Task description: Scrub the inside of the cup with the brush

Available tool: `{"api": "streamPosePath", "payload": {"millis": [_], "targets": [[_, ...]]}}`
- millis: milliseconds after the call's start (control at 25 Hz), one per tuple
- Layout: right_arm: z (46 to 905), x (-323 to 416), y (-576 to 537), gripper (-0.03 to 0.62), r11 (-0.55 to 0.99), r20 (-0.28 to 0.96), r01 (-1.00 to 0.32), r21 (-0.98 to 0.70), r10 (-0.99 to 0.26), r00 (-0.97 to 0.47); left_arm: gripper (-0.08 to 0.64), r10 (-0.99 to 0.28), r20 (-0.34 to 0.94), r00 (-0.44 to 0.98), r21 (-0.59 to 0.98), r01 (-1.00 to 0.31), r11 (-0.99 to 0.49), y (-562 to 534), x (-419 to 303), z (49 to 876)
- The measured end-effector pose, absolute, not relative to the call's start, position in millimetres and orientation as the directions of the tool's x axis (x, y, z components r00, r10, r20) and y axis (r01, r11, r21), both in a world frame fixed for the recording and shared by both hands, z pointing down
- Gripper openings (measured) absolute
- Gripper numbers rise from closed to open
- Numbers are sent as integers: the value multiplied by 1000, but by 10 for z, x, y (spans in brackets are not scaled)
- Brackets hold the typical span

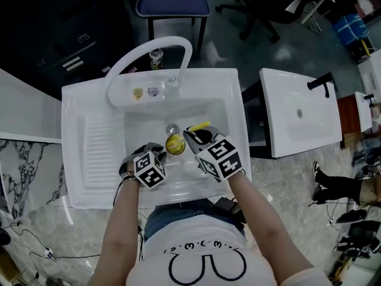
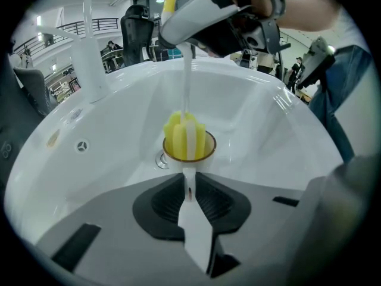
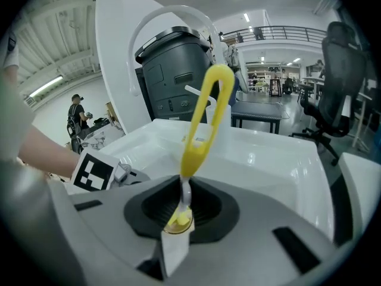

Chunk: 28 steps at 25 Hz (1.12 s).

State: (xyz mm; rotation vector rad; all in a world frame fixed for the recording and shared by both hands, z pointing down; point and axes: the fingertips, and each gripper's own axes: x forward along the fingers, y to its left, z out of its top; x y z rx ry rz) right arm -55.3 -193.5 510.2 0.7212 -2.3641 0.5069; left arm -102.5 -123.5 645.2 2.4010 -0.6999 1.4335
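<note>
One cup (image 2: 174, 161) tight in left tool (image 2: 188, 183); one brush (image 3: 205, 118) tight in right tool (image 3: 181, 207), head inside cup

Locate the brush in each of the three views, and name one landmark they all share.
Head view: centre, the brush slants up and right from the cup in the sink.
Left gripper view: centre, yellow head upright in the cup, stem rising to the top.
Right gripper view: centre, yellow loop handle standing up from the lower middle.
Shared landmark: the white sink, in all three.
</note>
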Motion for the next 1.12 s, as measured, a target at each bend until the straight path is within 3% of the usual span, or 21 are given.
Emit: {"api": "streamPosePath", "payload": {"millis": [1120], "targets": [[5490,-432,-1753,48,774,747,-591,-226,-252,-615,67,-264,880,395,-26,-514,-857,-1222,-1021,6456]]}}
